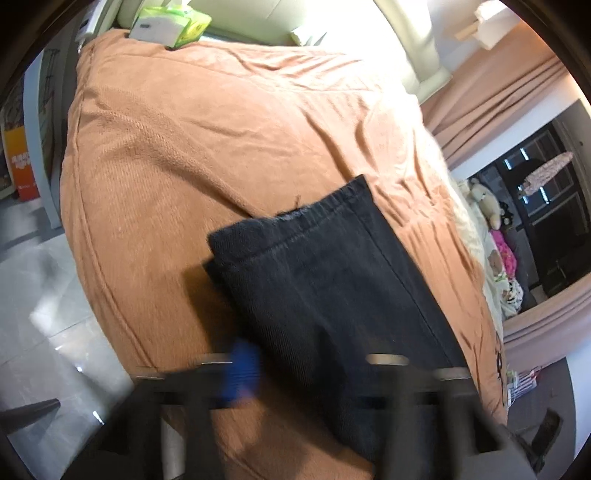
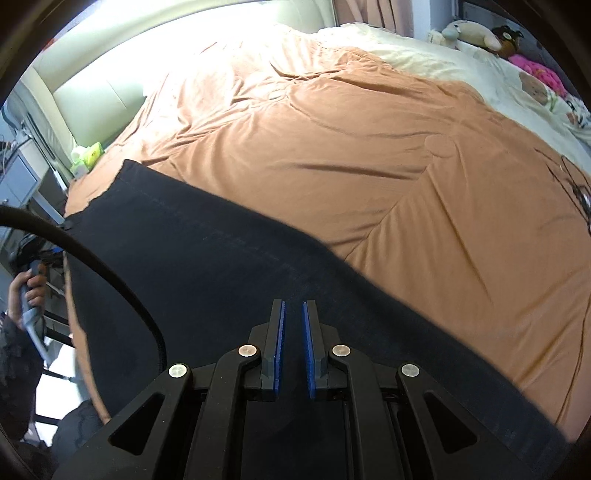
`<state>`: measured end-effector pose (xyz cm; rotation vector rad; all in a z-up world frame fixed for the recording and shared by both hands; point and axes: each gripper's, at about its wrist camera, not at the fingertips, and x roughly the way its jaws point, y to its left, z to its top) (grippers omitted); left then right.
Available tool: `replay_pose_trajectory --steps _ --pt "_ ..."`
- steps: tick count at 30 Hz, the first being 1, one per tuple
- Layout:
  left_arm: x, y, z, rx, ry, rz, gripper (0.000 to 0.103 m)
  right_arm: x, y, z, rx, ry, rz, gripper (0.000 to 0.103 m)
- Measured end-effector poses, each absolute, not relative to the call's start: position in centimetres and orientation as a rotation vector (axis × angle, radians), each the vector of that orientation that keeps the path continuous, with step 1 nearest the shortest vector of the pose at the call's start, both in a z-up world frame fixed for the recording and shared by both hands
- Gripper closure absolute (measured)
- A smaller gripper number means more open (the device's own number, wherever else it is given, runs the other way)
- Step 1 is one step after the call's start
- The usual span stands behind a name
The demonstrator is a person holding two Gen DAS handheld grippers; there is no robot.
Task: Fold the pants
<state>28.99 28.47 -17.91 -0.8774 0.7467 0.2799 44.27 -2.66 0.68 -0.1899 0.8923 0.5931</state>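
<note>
Black pants (image 2: 207,258) on orange bedspread (image 2: 369,147)

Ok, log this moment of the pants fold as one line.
stage: mid-fold | pants: black, lying on orange blanket | left gripper: blurred, over pants | right gripper: nearly shut, empty, above pants

Bed (image 2: 369,166), orange cover: black pants (image 2: 221,266) along near edge; green tissue pack (image 2: 88,155) at head corner; plush toys (image 2: 476,33) at far side.
</note>
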Motion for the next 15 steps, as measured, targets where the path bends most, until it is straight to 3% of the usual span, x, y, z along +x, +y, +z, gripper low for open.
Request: replay_pose_trajectory --steps 6,12,13,15 --pt "30.5 29.6 -15.6 -0.87 0.677 0.215 0.098 40.8 -2.8 0.7 -0.136 0.922 0.617 0.096" --pt "31.2 29.8 -16.4 -0.907 0.728 0.222 0.098 38.2 -2.7 -0.8 -0.048 0.976 0.643 0.096" --pt "31.1 29.9 -16.6 -0.909 0.731 0.225 0.095 37.9 -2.7 -1.0 -0.043 0.976 0.635 0.096" --pt "30.6 29.8 -17.1 -0.92 0.748 0.223 0.072 37.4 -2.6 -1.5 -0.043 0.973 0.615 0.096"
